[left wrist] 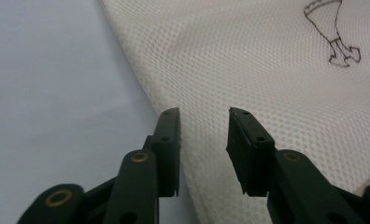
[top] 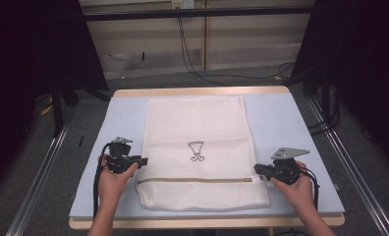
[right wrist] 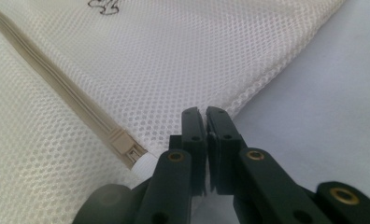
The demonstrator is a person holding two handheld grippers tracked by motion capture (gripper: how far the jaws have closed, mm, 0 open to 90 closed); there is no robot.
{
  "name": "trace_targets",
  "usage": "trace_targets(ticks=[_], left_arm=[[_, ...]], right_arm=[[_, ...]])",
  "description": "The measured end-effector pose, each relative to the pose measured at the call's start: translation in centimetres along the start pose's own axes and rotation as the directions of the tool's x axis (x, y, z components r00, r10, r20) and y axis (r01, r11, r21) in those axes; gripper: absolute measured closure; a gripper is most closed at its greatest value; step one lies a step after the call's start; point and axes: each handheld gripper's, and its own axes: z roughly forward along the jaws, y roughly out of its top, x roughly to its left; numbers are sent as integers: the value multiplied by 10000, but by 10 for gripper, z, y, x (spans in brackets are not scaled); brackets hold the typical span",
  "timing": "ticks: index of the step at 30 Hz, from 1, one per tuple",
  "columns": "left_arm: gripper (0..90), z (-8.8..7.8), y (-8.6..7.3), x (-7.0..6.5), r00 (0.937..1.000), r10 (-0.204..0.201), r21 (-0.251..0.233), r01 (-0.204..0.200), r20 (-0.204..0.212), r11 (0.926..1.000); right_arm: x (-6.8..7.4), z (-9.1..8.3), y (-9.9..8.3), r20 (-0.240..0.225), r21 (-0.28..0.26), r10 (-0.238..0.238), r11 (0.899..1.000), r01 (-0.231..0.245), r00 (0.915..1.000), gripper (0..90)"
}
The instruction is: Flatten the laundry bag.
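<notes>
Hands: two of the person's forearms enter from the near edge of the high view, the left hand (top: 111, 179) and the right hand (top: 295, 186) each wrapped around a gripper
Left gripper (top: 142, 161): sits at the left edge of the mesh laundry bag (top: 198, 147), above the zip line; in the left gripper view (left wrist: 203, 122) its jaws stand narrowly apart with a clear gap, hanging over the bag's side edge, nothing between them
Right gripper (top: 256, 168): sits at the bag's right edge, level with the zip; in the right gripper view (right wrist: 205, 113) its jaws are pressed together, tips at the bag's edge; whether any mesh is pinched between them cannot be told
Mesh laundry bag: white, flat, lengthwise down the middle of the tabletop (top: 276, 118), its short end toward the person
Zip (top: 195, 180): beige, running across the bag near its near end; its end stop (right wrist: 127, 148) lies just beside the right gripper's jaws
Drawing (top: 196, 150): small black outline figure at the bag's centre, seen in the left gripper view (left wrist: 335, 32) at upper right
Tabletop: pale blue mat with a wooden rim
Cables (top: 190, 54): dark, trailing on the floor beyond the far edge
</notes>
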Motion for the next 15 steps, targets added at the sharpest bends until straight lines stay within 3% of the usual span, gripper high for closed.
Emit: trace_targets(ticks=[5, 8, 10, 13, 15], left_arm=[[552, 8, -4, -5, 9999, 48, 402, -42, -160, 9992], [553, 9, -8, -6, 9994, -340, 704, 334, 80, 9970], [625, 12, -10, -7, 9999, -91, 993, 97, -69, 9950], [777, 11, -7, -8, 9995, 245, 1009, -225, -184, 9946], [844, 9, -5, -8, 9997, 181, 852, -166, -169, 9962]], right_arm=[[-3, 2, -2, -22, 179, 82, 9998, -82, 10000, 864], [-5, 2, -3, 52, 186, -27, 9998, 26, 10000, 864], [-3, 3, -3, 55, 232, -36, 9997, 34, 10000, 864], [-4, 4, -3, -4, 228, -86, 9997, 86, 10000, 864], [-3, 4, -2, -23, 176, -48, 9998, 48, 10000, 865]])
